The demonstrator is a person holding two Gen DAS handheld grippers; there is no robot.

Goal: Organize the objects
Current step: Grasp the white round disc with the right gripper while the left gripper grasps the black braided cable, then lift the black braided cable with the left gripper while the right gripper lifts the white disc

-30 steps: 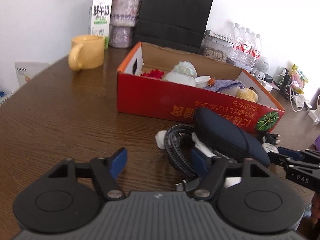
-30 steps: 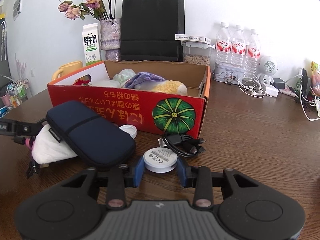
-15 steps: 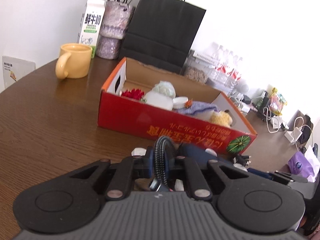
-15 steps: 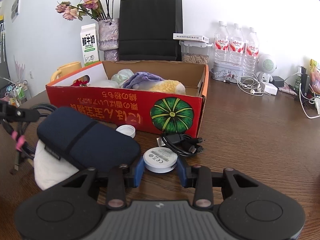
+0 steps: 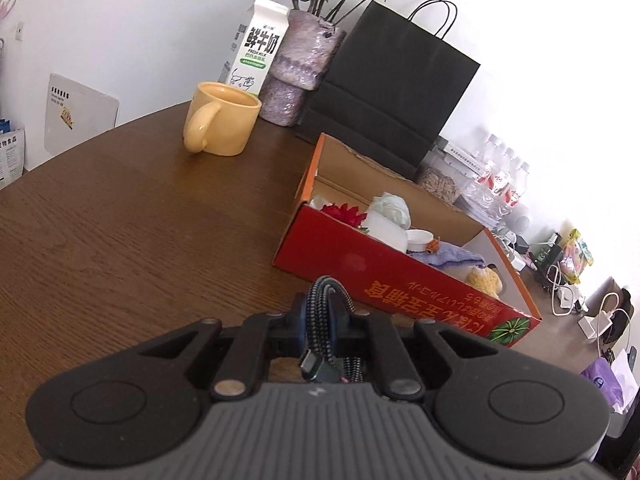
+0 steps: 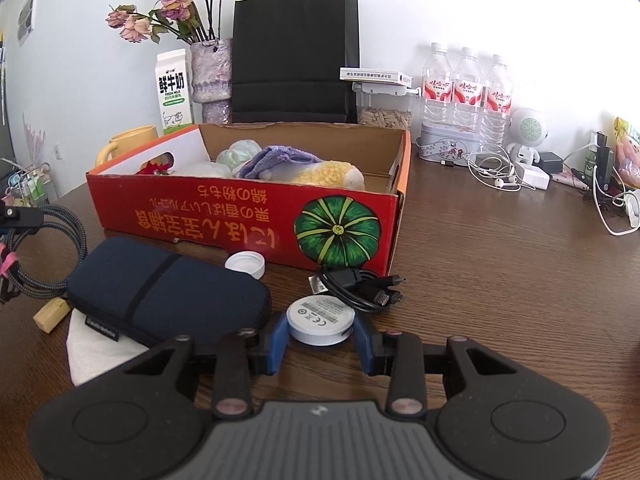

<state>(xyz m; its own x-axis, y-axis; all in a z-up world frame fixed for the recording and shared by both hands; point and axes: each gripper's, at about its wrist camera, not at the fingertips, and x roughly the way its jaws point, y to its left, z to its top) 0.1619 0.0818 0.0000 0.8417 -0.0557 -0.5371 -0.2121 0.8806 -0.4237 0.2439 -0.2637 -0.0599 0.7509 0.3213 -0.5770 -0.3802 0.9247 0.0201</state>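
Two grippers: both loaded, one item each.
Left gripper (image 5: 326, 322): jaws nearly closed, clamped on the braided cable (image 5: 325, 312); they closed on it within the last second, and the coil now arches up between the pads with its plug hanging beneath.
Right gripper (image 6: 321, 342): jaws part open, blue pads against both sides of the white round puck (image 6: 321, 319), which lies flat on the desk (image 6: 500, 280).
Key relation: the red cardboard box (image 5: 404, 280) lies just ahead and to the right of the left jaws, its long axis running away to the right; the box's near long wall stands between cable and open top, so the drop likely calls for a lift over that wall.
Nearer hand: judging by both views, the left is closer to the box's left end, the right to its pumpkin-printed corner.
Left view only: yellow mug (image 5: 220, 120) toward the desk's far left edge, box contents from above.
Right view only: navy zip case (image 6: 168, 292), white bottle cap (image 6: 245, 265) and black cable bundle (image 6: 360, 286) on the desk before the box; also the braided cable's loop hanging at the picture's left edge.
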